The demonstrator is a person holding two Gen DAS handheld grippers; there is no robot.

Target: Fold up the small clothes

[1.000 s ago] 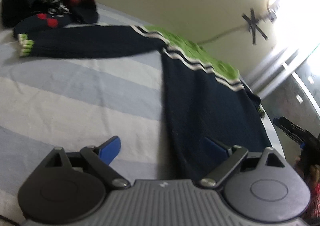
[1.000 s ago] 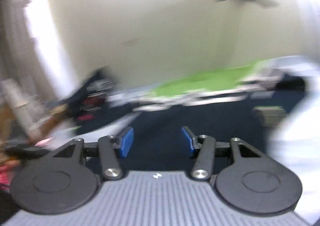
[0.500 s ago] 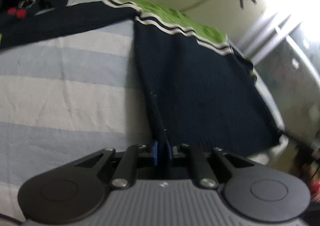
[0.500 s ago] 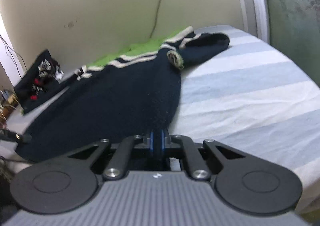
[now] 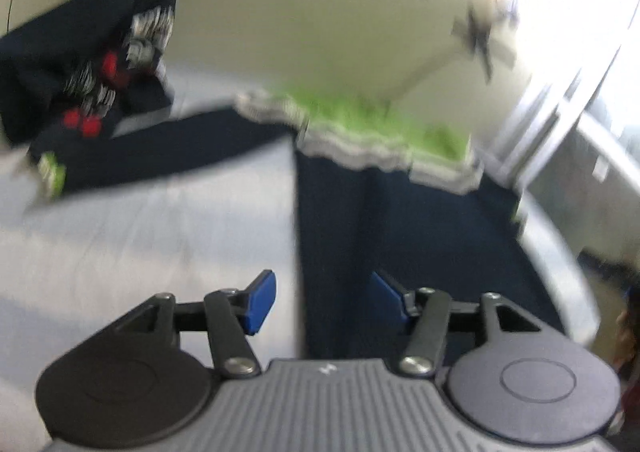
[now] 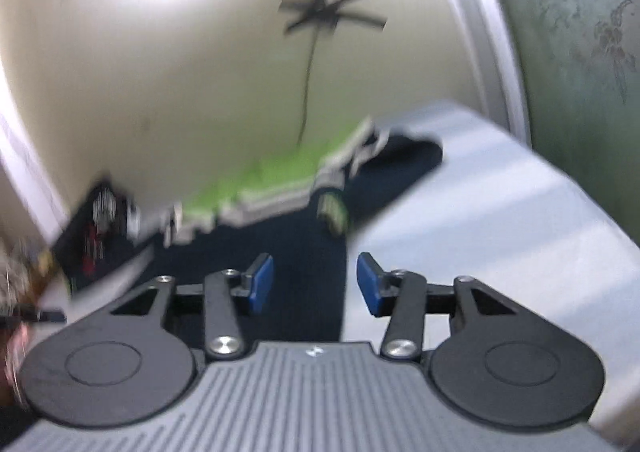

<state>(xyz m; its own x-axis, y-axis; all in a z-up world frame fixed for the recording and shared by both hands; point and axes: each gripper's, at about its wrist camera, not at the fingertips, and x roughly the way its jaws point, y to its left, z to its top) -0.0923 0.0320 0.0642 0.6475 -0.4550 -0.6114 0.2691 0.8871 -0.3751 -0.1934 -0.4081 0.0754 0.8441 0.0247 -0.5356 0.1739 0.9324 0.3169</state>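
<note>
Navy sweater (image 5: 400, 220), green yoke with white stripes: lies flat on the bed (image 5: 140, 244), hem toward the near edge, yoke toward the wall.

Left wrist view only: the sweater's long sleeve (image 5: 168, 148) stretched toward the bed's far left corner, green cuff at its end, beside a dark patterned garment (image 5: 80, 64) with red marks.

Right wrist view only: the other sleeve (image 6: 392, 160) folded back over the sweater's right side, its cuff on the body.

Left hand-held gripper (image 5: 322, 302): tilted downward over the sweater's left hem edge, jaws partly apart, nothing pinched.

Right hand-held gripper (image 6: 316, 284): tilted downward over the right hem edge, jaws partly apart, empty.

Change: half a second ago both clamped the hem; both have just been opening, and the cloth lies released below.
</note>
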